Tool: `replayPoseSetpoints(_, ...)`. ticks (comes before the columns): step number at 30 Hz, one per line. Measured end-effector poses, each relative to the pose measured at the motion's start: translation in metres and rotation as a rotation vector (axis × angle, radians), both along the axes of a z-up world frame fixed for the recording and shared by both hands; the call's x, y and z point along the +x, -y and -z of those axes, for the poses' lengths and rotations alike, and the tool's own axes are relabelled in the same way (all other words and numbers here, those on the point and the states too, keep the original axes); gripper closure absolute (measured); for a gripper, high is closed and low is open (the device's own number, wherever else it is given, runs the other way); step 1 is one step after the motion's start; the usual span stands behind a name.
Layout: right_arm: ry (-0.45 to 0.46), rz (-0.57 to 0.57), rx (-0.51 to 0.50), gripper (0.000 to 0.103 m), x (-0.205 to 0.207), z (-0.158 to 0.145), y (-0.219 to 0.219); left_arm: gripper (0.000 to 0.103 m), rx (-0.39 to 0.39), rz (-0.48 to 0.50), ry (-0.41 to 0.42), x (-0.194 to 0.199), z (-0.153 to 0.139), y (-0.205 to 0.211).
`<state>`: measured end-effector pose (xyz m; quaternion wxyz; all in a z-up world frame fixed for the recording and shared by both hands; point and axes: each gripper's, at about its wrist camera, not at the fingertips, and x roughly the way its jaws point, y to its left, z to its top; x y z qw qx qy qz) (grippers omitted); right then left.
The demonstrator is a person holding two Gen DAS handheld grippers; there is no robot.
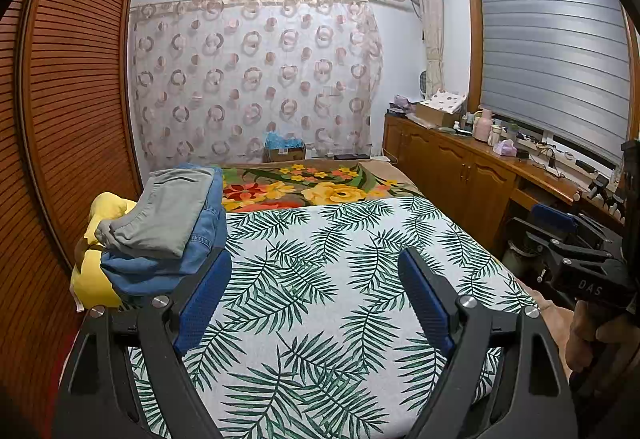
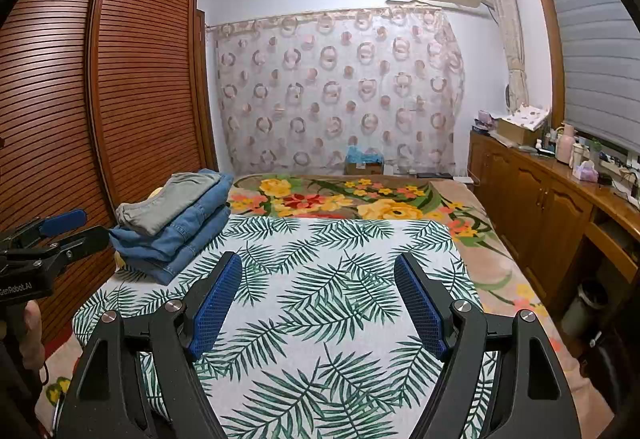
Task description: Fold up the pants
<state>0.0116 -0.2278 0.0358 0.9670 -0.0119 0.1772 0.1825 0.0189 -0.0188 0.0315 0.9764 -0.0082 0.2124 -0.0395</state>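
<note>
we hold left gripper (image 1: 316, 275) and right gripper (image 2: 318, 279) jaws apart, empty; folded pants stack (image 2: 176, 215) ahead-left of both.

Both wrist views face down the leaf-print bed cover (image 1: 320, 259), side by side.

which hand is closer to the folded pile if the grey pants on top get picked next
Left, probably. The pile of folded pants sits right beside the left gripper, and well left of the right gripper. Both are open and empty.
</note>
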Motion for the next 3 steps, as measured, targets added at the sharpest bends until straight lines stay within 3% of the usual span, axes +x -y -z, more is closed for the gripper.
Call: replayPoseSetpoints(3,-0.001,0.001,0.002,0.023,-0.0006,0.0002,-0.0004,0.017,-0.001,0.000,-0.001,0.0000,0.0001,0.0000)
